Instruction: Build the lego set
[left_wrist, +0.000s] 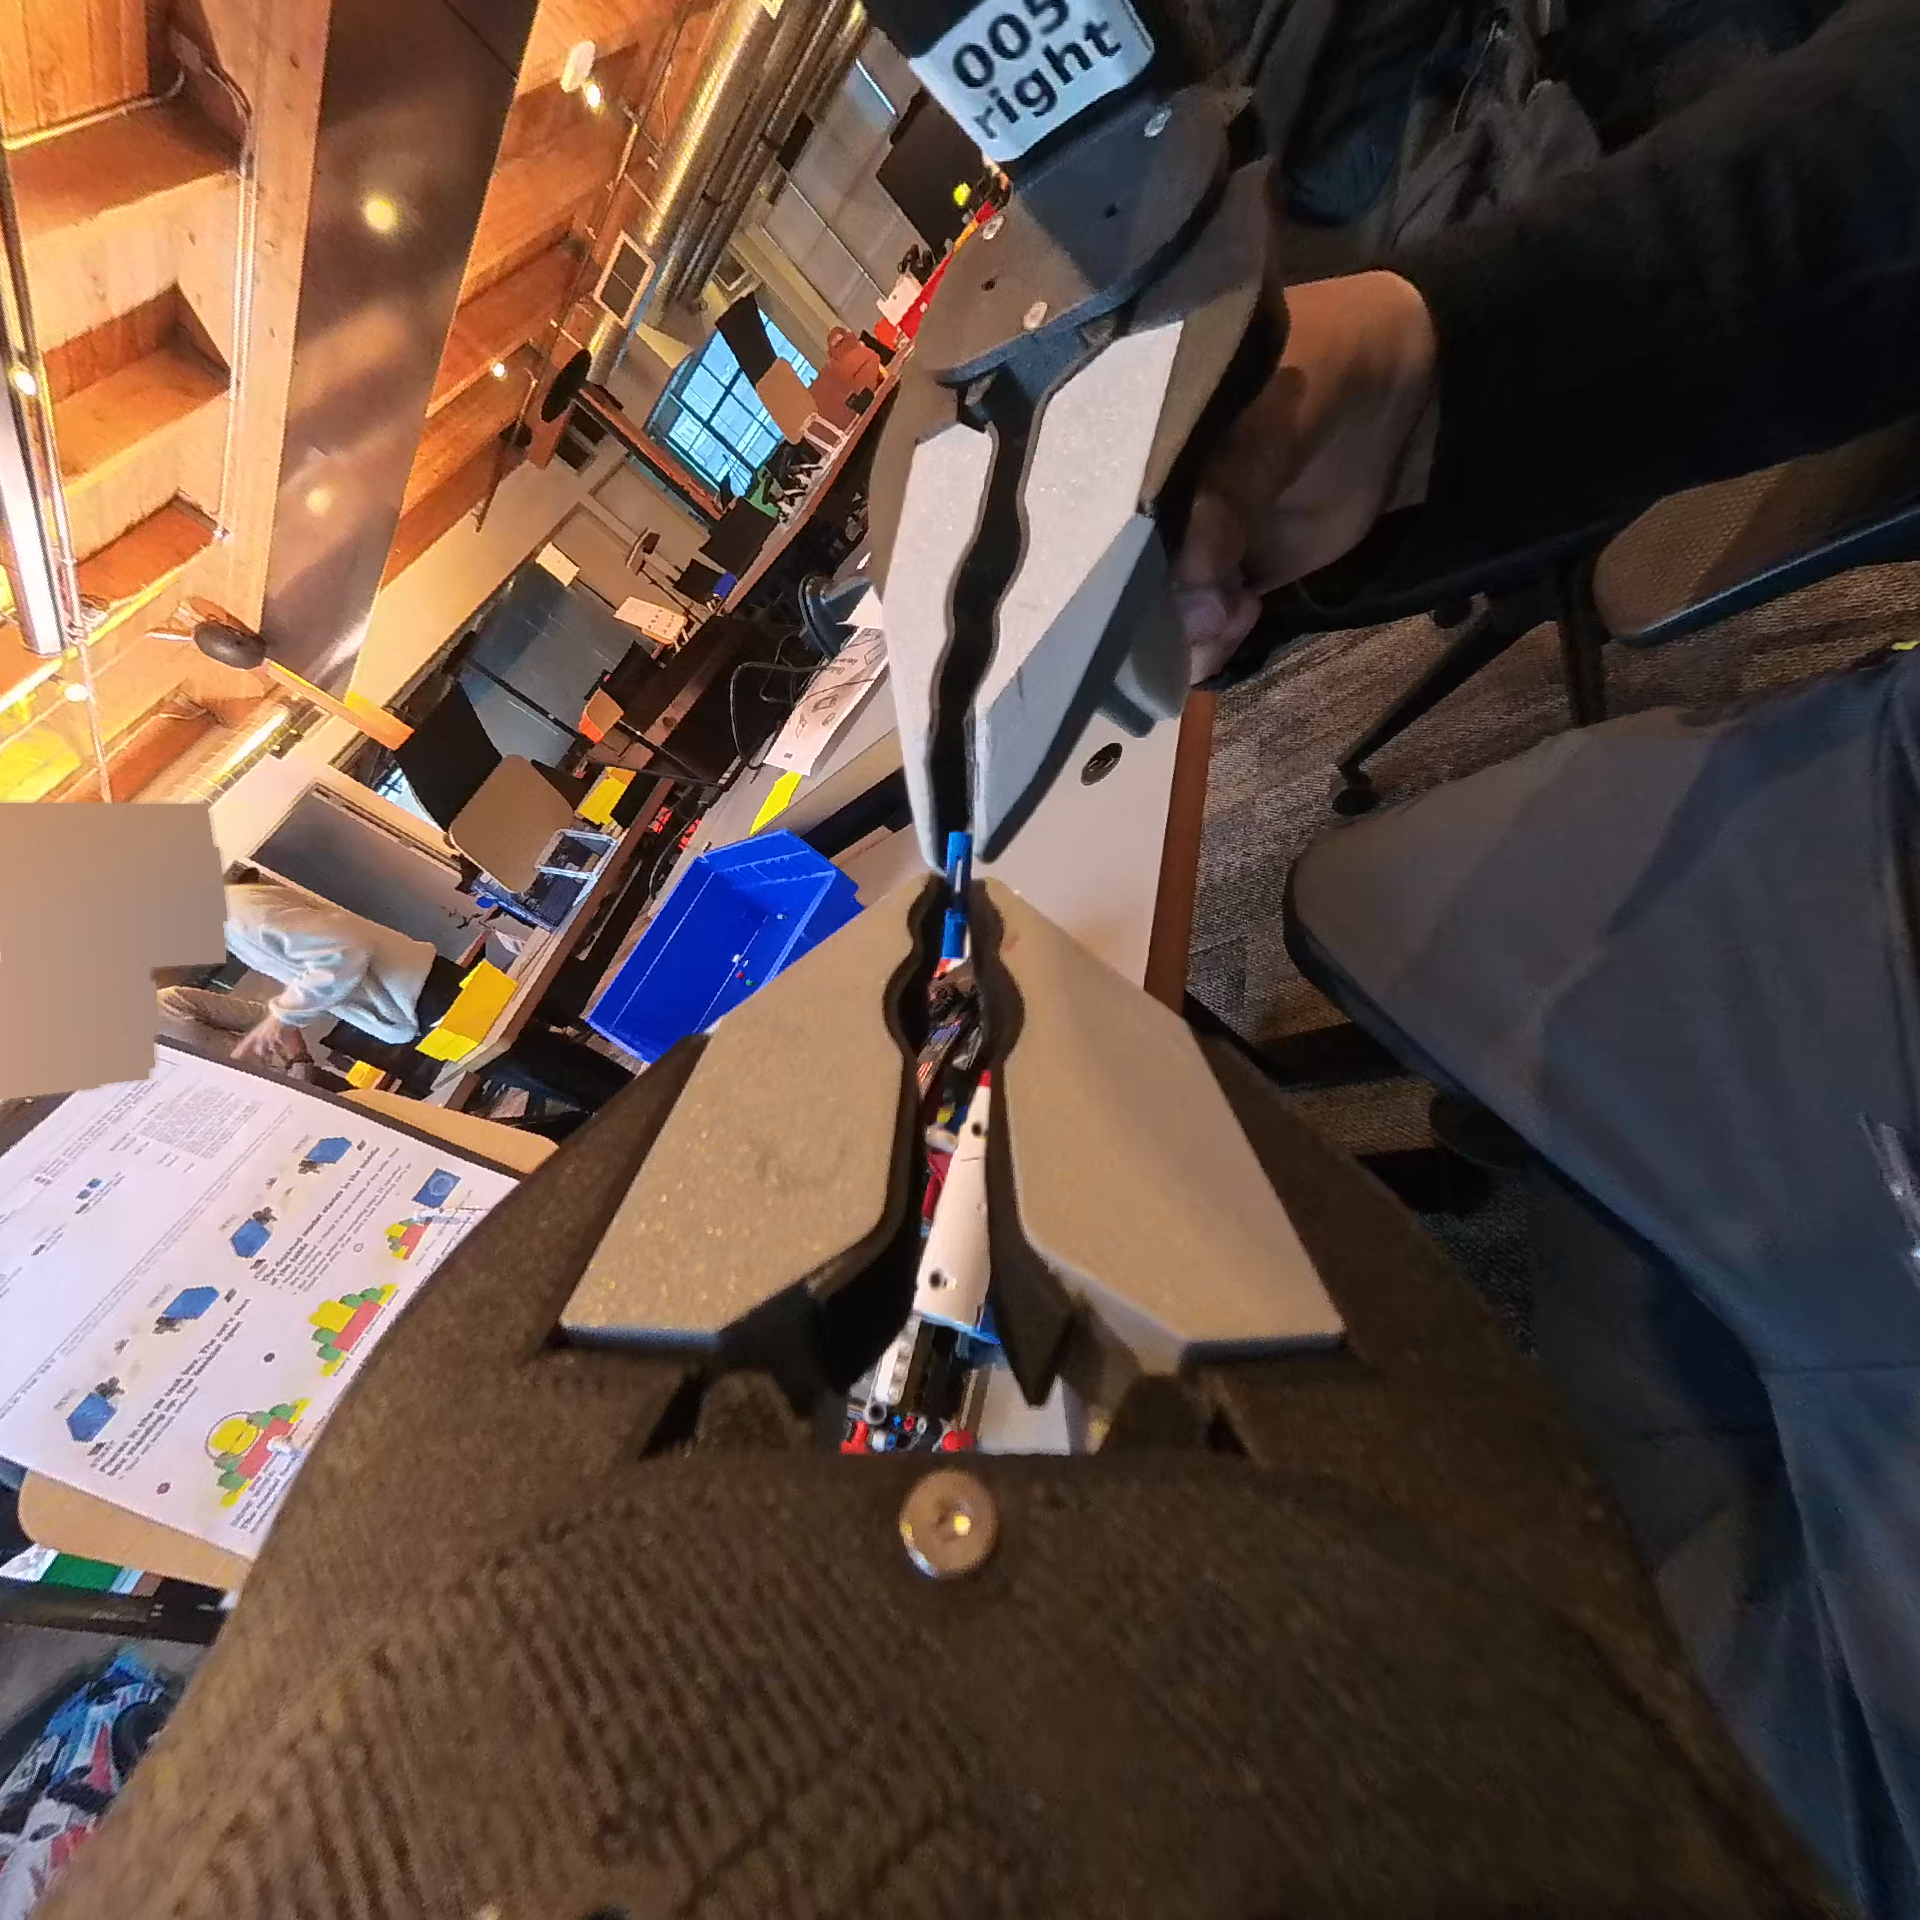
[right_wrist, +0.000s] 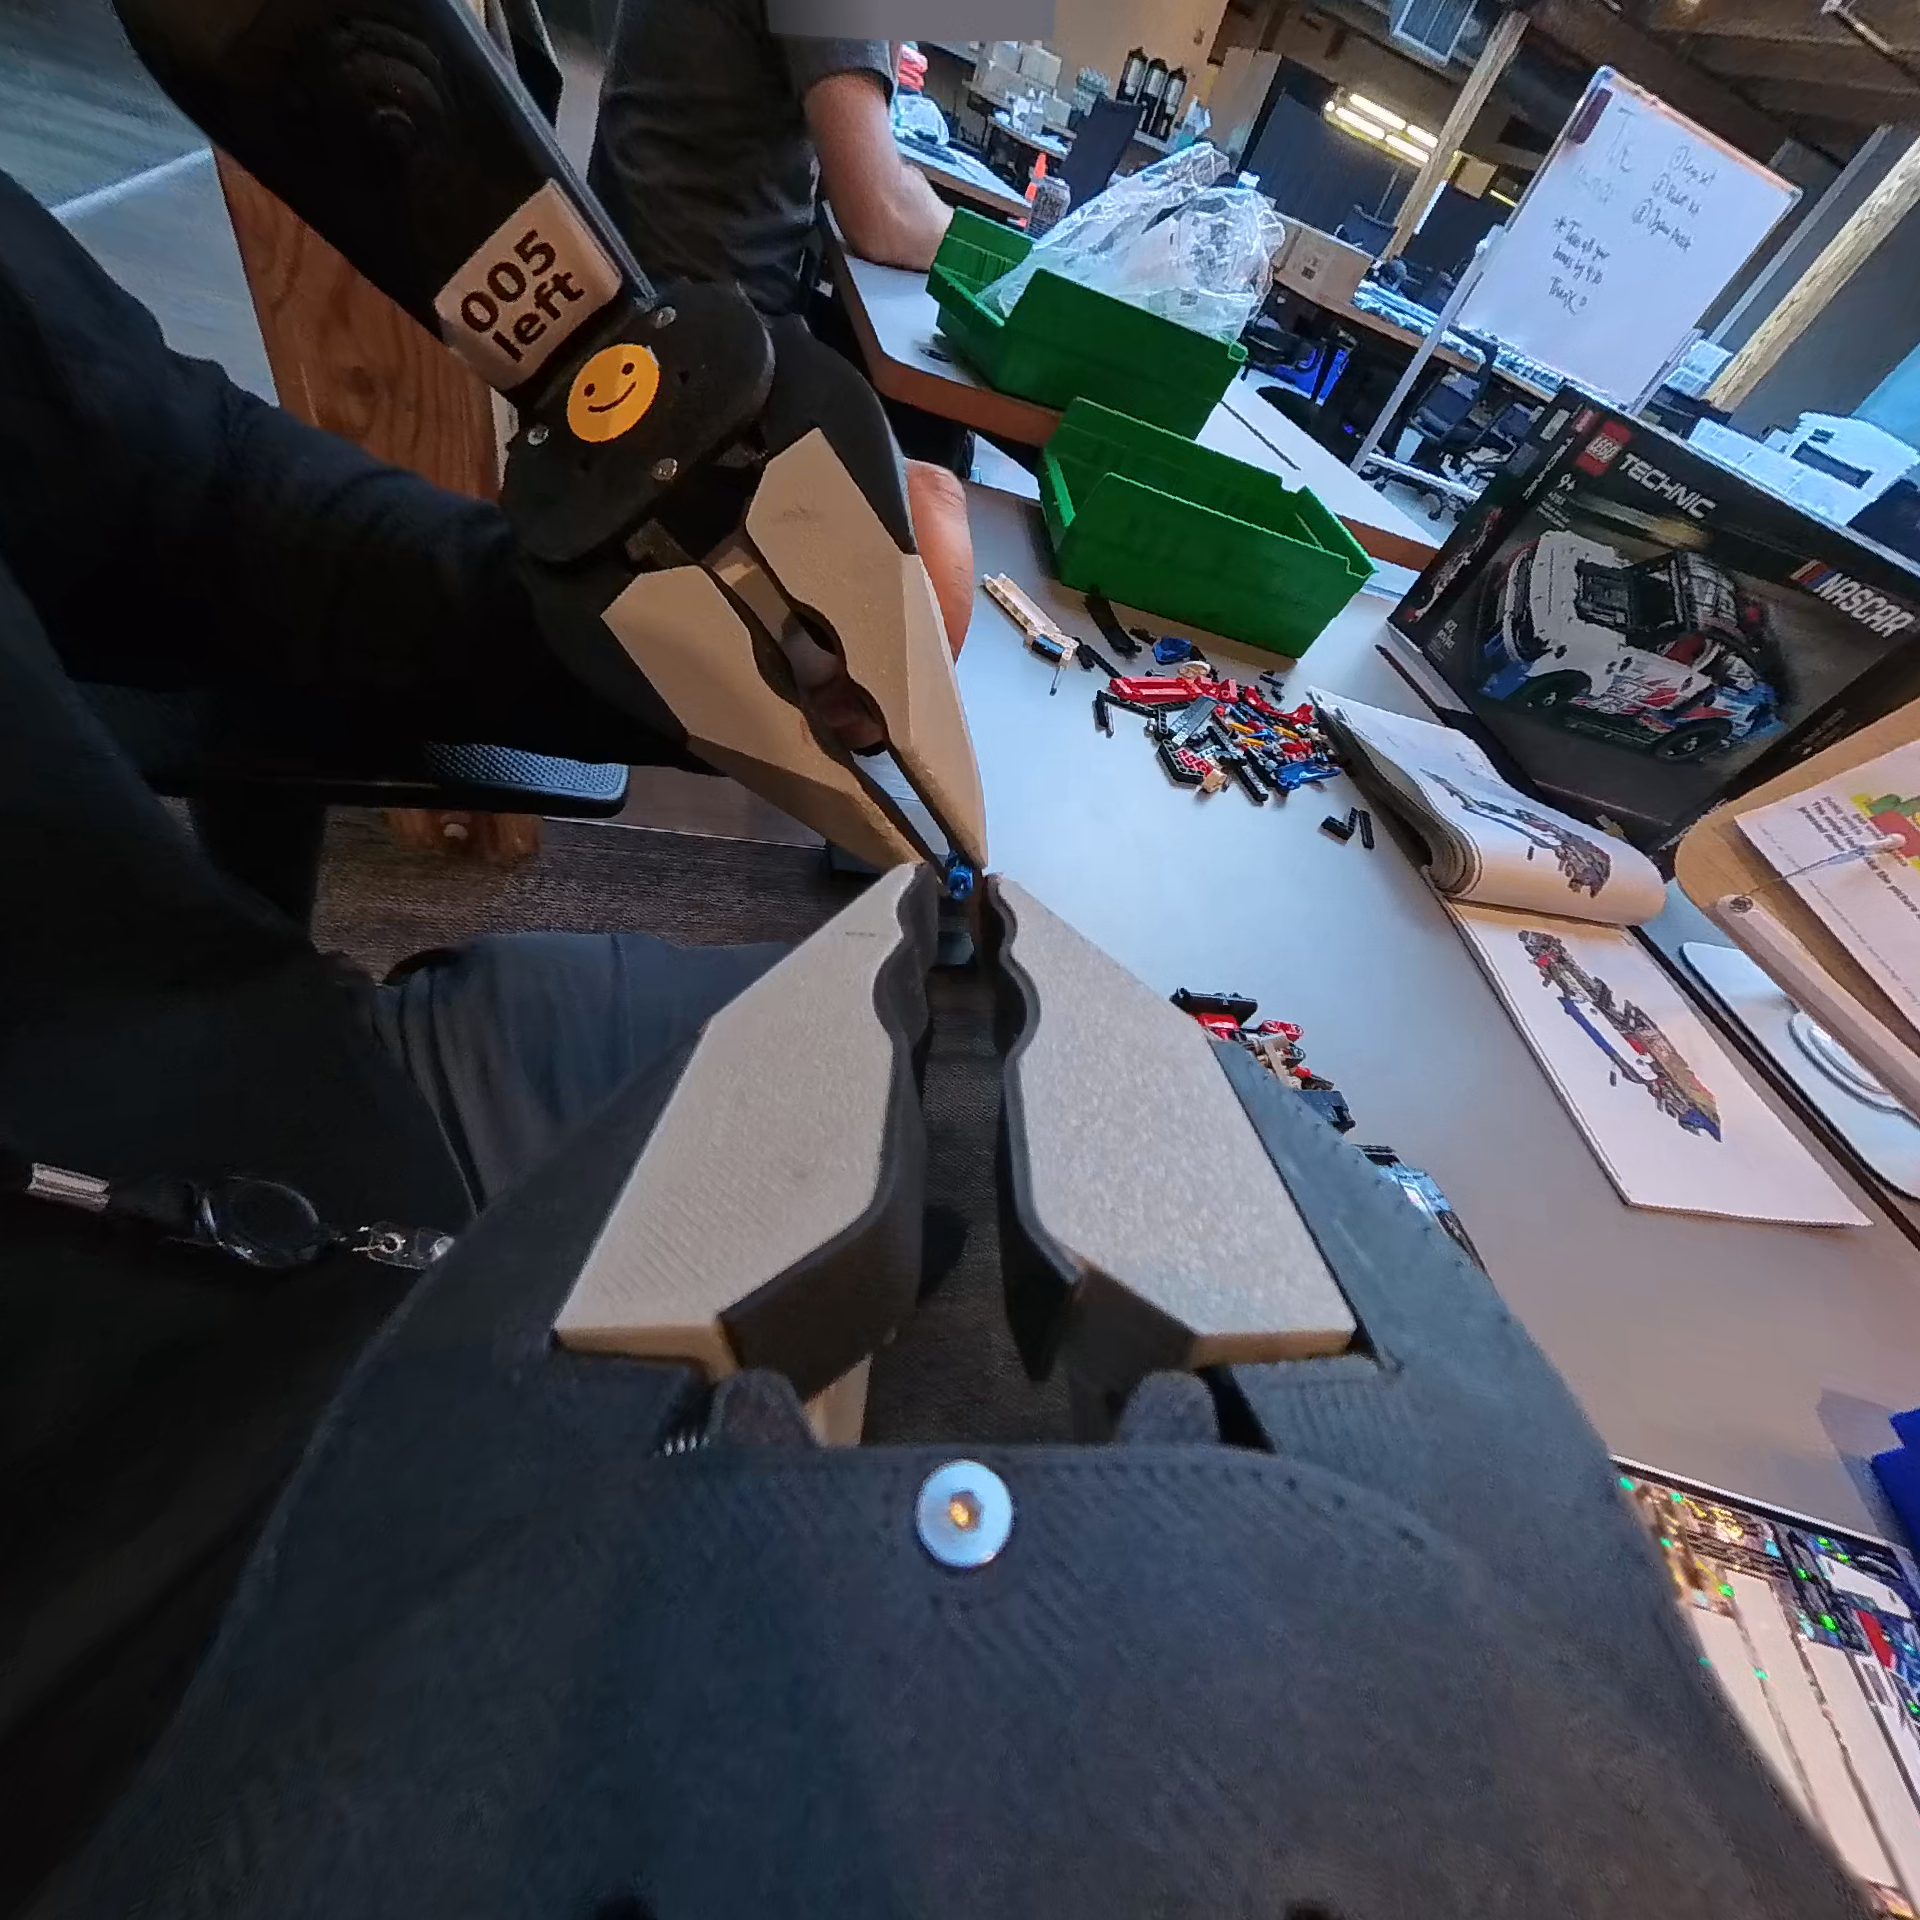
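Left gripper (left_wrist: 956, 904): tips nearly together, pinching a small blue pin (left_wrist: 954, 914).
Right gripper (right_wrist: 961, 894): tips nearly together at the pin's other end; whether it grips or only touches, cannot tell.
Pin place: in the air between the two tip pairs, off the near edge of the table (right_wrist: 1195, 914), over the person's lap.
Pin axis: in line with both grippers, tip to tip.
Nearer hand: neither; both meet at the pin.
Loose pieces (right_wrist: 1236, 732): far right on the table, well apart.
Judgement: the move is likely a handover or a re-grip of the pin.
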